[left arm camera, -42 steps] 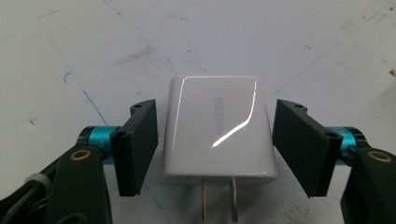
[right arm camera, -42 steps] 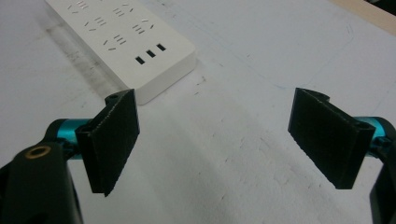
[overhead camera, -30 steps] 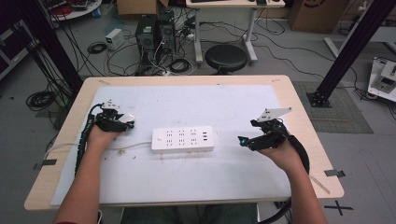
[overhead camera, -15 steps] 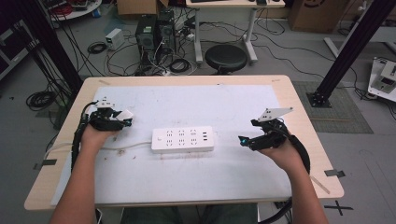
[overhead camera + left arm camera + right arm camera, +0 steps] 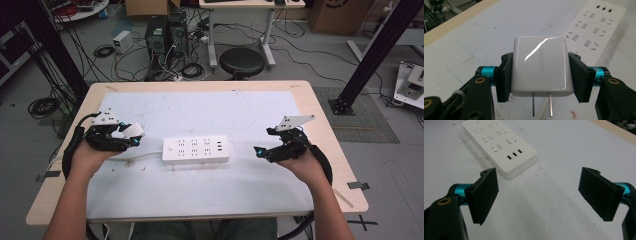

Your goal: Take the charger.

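Partly hiding the white charger [image 5: 541,65] behind the black pads [image 5: 503,80] pressed against its two flanks, and cutting off the tips of its two metal prongs [image 5: 541,105] at the bottom edge of the left gripper view. Showing up only as a small pale block [image 5: 131,131] at the jaw tips in the high view, too small there for any detail. Looking glossy and white, square with rounded corners, carrying grey UGREEN lettering along one side and a bright streak of reflected light. Riding clamped in the left gripper [image 5: 541,75], above the white mat [image 5: 225,110] and left of the white power strip [image 5: 195,149], apart from it. Pointing its prongs back toward the gripper camera, broad face up. Lying with its long axis across the table [image 5: 320,115], left to right, sockets upward, in the case of the strip. Hovering with jaws spread wide and holding nothing, in the case of the right gripper [image 5: 539,195], just off the strip's USB end [image 5: 514,154].
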Action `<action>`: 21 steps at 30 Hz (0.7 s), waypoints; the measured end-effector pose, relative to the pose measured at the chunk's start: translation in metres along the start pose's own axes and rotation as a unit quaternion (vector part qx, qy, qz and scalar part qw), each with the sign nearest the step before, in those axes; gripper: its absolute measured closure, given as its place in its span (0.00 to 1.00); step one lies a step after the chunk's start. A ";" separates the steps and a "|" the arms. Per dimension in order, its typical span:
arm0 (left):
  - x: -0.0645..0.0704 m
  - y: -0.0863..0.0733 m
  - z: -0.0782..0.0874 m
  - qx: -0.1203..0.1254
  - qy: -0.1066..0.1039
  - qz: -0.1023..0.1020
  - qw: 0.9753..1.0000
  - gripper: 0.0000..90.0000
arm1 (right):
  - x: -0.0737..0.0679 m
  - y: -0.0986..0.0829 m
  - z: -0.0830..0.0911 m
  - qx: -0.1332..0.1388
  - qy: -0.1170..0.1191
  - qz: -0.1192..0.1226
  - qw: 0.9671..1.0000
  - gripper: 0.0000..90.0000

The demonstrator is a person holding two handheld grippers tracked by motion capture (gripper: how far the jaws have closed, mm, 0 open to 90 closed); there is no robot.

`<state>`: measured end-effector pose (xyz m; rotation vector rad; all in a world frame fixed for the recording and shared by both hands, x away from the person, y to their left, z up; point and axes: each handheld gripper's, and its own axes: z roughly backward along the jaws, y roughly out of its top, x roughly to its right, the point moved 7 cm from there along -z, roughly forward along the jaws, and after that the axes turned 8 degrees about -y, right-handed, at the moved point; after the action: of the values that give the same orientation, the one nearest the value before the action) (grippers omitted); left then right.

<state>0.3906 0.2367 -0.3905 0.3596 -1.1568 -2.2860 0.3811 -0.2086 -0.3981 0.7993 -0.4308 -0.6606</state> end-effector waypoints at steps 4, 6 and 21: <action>0.017 0.013 0.012 0.003 -0.007 -0.017 1.000 0.47 | -0.001 0.001 0.001 0.002 0.002 0.000 1.000 0.19; 0.023 0.019 0.015 -0.001 -0.019 -0.023 1.000 0.47 | -0.001 0.002 0.002 0.001 0.003 0.002 1.000 0.19; 0.031 0.025 -0.006 0.012 -0.066 -0.037 0.997 0.47 | -0.001 0.008 0.005 -0.009 0.003 0.001 1.000 0.19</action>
<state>0.3765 0.2031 -0.3739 0.2676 -1.2568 -2.3925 0.3801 -0.2062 -0.3894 0.7844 -0.4200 -0.6598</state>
